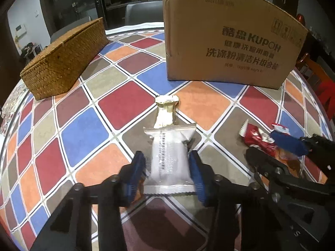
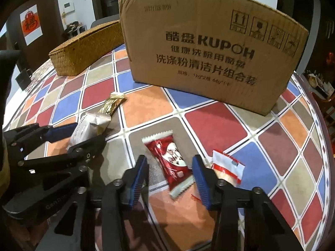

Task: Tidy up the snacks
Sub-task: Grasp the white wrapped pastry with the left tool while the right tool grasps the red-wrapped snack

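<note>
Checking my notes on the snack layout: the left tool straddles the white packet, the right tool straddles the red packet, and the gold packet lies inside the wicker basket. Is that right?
Not quite. The gold packet lies on the tablecloth, touching the white packet's far end, well apart from the wicker basket; the left wrist view shows it. The left tool straddling white and the right tool straddling the red packet stand.

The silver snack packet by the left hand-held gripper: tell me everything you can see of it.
The silver snack packet is a glossy foil-like pillow pack with crimped, serrated end seals and small dark print along its back. It lies flat on the checkered tablecloth, lengthwise between the blue pads of the left hand-held gripper, which press on its sides. Its far seal overlaps the near end of a gold packet. It looks sealed and puffy, not crushed.
</note>
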{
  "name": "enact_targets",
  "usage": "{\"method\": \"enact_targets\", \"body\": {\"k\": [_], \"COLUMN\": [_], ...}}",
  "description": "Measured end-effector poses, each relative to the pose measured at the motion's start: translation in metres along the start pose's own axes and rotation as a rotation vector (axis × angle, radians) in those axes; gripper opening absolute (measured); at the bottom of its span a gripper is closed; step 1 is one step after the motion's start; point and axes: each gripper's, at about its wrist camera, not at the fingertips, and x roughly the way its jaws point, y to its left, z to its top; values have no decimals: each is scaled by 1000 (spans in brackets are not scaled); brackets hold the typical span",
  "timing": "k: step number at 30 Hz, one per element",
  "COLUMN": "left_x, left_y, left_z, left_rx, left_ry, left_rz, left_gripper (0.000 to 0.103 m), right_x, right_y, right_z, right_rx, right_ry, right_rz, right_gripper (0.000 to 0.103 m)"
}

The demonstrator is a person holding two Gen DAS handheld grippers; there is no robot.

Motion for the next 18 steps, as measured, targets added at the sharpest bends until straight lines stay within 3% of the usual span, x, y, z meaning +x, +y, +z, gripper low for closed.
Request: {"method": "enact_targets", "body": {"k": [6, 18], "left_x": [-1, -9], "left_y": [1, 1], "left_z": [1, 0], "left_rx": [-4, 1], "left_ry": [2, -8], "left_rz": [-14, -23], "left_gripper": [35, 33], "right_x": [3, -12], "right_y": [-3, -3], "right_z": [1, 4], "right_rx": [38, 88], "right_ry": [5, -19], "right_rz": [5, -13], "right_gripper": [28, 27]}}
